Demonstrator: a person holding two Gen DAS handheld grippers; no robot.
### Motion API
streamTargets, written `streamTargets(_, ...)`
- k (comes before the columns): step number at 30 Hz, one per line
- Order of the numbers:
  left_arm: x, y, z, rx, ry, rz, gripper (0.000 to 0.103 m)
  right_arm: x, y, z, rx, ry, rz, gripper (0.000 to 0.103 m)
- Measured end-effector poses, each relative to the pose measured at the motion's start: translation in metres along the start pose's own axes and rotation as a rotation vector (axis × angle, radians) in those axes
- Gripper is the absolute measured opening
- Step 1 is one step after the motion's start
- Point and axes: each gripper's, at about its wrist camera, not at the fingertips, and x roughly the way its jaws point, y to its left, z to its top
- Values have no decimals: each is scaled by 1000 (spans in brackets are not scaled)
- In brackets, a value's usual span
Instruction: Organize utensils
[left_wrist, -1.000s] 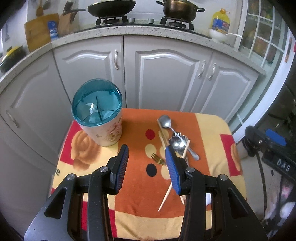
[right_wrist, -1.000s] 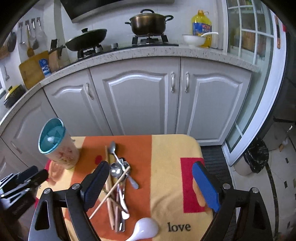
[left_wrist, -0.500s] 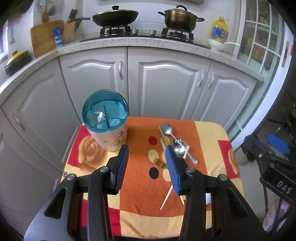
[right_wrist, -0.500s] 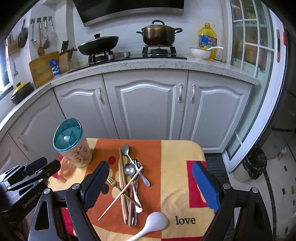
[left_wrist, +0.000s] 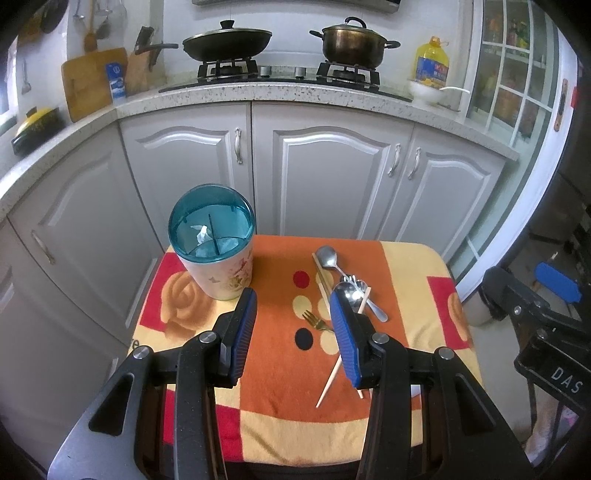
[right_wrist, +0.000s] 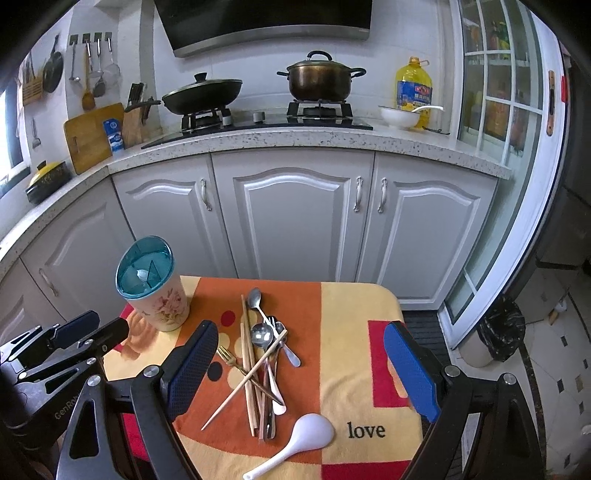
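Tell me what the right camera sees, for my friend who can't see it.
An open gripper hovers over a pile of spoons, a fork and chopsticks on an orange cloth. A white spoon lies nearest; a blue-topped holder stands left.

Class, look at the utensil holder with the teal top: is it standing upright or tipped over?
Upright. The utensil holder stands on its base on the cloth, its divided teal top facing up.

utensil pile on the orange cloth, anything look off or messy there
Yes. The metal spoons, gold fork and wooden chopsticks lie crossed in a loose heap, one chopstick slanted across the rest. The white plastic ladle lies apart near the cloth's front edge. Nothing stands in the teal-lidded floral holder yet.
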Motion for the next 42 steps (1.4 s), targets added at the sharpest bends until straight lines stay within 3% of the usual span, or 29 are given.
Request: streamTargets(42,-14,-5,2,5,-16,-36,40,-9,-4,-1,-1,2,-7,90)
